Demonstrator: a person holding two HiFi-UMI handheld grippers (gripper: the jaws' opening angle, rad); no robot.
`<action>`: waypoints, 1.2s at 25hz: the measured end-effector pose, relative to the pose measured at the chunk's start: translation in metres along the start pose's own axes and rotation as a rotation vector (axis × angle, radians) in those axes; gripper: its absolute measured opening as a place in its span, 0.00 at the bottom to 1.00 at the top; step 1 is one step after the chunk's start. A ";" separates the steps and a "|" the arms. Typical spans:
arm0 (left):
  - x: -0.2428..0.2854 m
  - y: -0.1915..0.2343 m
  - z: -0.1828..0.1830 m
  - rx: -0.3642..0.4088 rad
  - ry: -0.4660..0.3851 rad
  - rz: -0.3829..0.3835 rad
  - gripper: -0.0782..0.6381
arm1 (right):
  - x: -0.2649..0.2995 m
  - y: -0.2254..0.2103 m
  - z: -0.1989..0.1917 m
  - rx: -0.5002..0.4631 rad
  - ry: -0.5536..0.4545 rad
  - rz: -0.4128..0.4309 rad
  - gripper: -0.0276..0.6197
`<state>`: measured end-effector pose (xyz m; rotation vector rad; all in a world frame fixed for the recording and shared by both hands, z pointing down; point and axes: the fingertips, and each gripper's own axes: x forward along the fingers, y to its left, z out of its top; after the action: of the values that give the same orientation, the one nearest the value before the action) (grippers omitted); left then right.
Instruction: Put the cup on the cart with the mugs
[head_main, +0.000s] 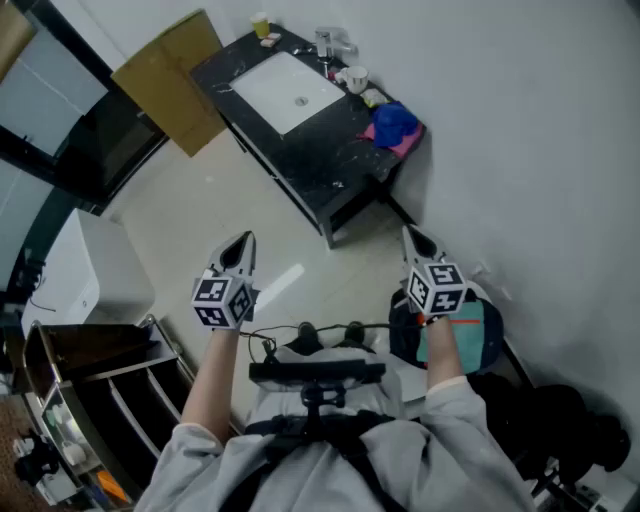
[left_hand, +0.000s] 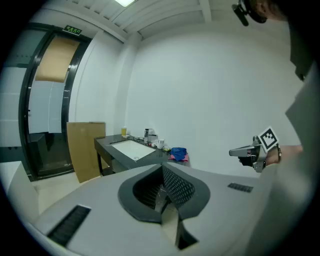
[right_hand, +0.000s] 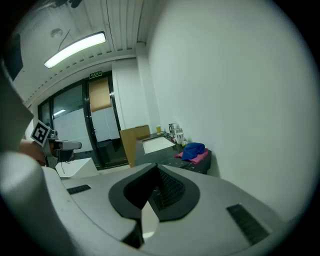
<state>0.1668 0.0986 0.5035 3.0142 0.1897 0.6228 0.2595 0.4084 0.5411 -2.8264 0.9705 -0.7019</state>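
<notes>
The grey left gripper (head_main: 240, 248) and the grey right gripper (head_main: 413, 242), each with a black-and-white marker cube, are held forward, level and well apart. The jaws of both are pressed together, with nothing between them. Bare forearms (head_main: 207, 385) are stretched out from grey sleeves (head_main: 470, 405).

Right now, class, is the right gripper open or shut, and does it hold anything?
Shut and empty: in its own view the right gripper has both jaws pressed together, nothing between them.
</notes>
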 end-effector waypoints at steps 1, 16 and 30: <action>0.004 -0.003 0.003 0.002 -0.004 -0.001 0.11 | 0.001 -0.004 0.003 -0.001 -0.002 0.003 0.06; 0.120 0.029 0.031 0.051 0.016 -0.131 0.11 | 0.093 -0.021 0.038 0.062 -0.032 -0.054 0.06; 0.209 0.050 0.074 0.035 -0.019 -0.246 0.11 | 0.163 -0.038 0.080 0.013 -0.025 -0.112 0.06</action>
<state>0.3920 0.0740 0.5218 2.9600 0.5645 0.5724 0.4300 0.3354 0.5425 -2.8896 0.8059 -0.6786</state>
